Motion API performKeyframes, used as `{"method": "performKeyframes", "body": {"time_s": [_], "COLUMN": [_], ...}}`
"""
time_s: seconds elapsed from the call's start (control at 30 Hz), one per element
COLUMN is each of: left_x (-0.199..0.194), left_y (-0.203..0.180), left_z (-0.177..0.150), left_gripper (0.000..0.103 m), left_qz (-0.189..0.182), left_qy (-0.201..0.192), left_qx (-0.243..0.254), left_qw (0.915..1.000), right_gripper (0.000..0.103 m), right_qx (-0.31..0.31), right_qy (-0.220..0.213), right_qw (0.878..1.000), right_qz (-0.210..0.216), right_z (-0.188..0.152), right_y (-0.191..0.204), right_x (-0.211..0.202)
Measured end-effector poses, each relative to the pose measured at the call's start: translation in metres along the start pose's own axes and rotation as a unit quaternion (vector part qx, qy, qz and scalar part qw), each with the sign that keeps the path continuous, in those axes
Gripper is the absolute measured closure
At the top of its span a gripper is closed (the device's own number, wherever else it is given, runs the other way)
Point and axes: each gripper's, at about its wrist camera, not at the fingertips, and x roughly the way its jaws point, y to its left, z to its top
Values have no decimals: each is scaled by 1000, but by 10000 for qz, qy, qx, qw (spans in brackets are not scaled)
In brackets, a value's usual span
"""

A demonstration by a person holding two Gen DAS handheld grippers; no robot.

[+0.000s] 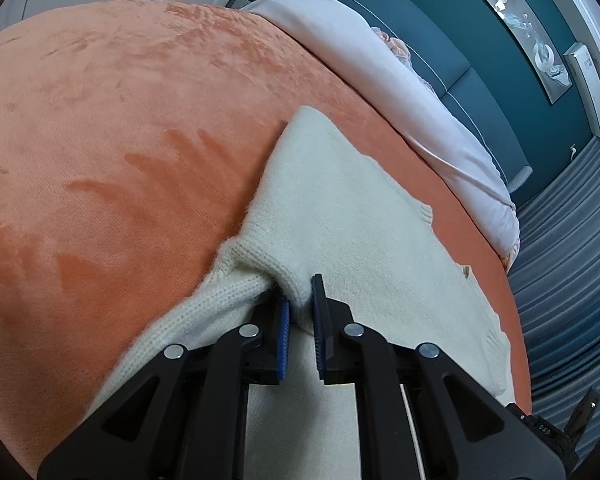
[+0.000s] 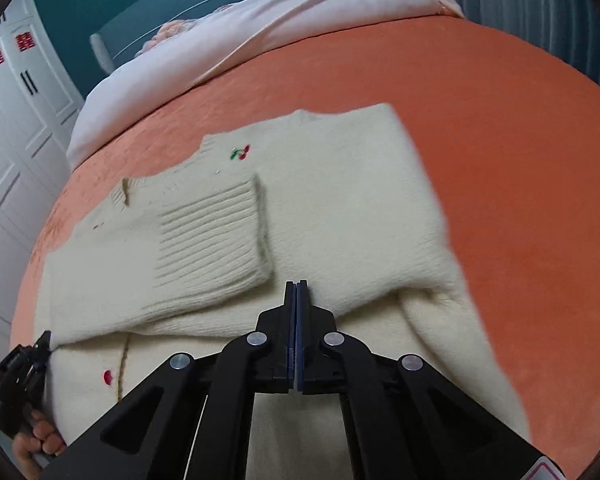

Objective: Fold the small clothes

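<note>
Left wrist view: the left gripper point(image 1: 300, 300) pinches a bunched fold of the cream knitted sweater point(image 1: 352, 216) spread on the orange velvety bedspread point(image 1: 120, 128). Right wrist view: the right gripper point(image 2: 296, 286), jaws pressed together on nothing, hovers over the sweater's folded ribbed sleeve point(image 2: 212, 236).

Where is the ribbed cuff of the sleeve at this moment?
In the right wrist view, the ribbed cuff lies folded across the cream sweater, left of centre, just ahead of the right gripper and below the small cherry embroidery.
</note>
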Motion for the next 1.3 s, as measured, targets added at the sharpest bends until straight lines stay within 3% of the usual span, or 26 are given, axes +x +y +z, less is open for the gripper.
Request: {"method": "performKeyframes", "body": {"time_s": [0.1,0.13,0.17,0.2,0.3,0.33,0.4,0.5,0.6,0.7,0.8,0.87,0.93,0.97,1.0,1.17,1.3], "left_x": [-27,-40,-56,-74,-129,-147,-177,-203,-216,-214,-207,-206,-202,-203,-207,-241,-266], "left_y": [5,7,12,18,39,46,58,69,62,57,52,50,49,48,48,39,36], "left_z": [-3,-7,-12,-18,-40,-49,-68,-96,-120,-132,-126,-122,-119,-118,-118,-121,-130], "left_gripper": [87,80,74,59,41,29,18,17,12,10,11,35,83,92,93,94,94], "left_qz": [54,72,85,135,155,312,560,450,493,536,725,627,571,595,588,453,391], "left_qy": [182,233,267,273,343,401,479,709,780,834,913,1036,1310,1393,1408,1261,1311], "left_qx": [-43,-37,-59,-111,-323,-375,-507,-570,-321,-447,-575,-651,-688,-693,-699,-438,-319], "left_qw": [9998,9997,9996,9995,9988,9980,9960,9948,9952,9941,9915,9905,9873,9860,9858,9900,9901], "right_gripper": [91,88,77,64,52,52,46,43,40,34,34,36,56,79,93,96,97], "right_qx": [61,75,73,68,207,275,475,724,918,996,1003,1067,1214,1236,1197,775,482], "right_qy": [-106,-124,-127,-103,35,135,341,659,916,875,873,852,859,869,833,321,189], "right_qw": [9999,9998,9998,9999,9997,9995,9983,9951,9907,9890,9874,9863,9835,9828,9838,9915,9932], "right_qz": [103,136,114,56,-89,-87,-83,140,410,652,859,923,1030,1066,1047,998,1045], "right_z": [-11,-19,-30,-43,-90,-107,-138,-182,-210,-221,-215,-207,-198,-194,-189,-176,-182], "right_y": [-16,-25,-35,-47,-84,-97,-116,-133,-134,-125,-111,-104,-100,-98,-95,-91,-93], "right_x": [-43,-58,-73,-88,-128,-141,-162,-185,-188,-188,-178,-172,-167,-167,-169,-207,-234]}}
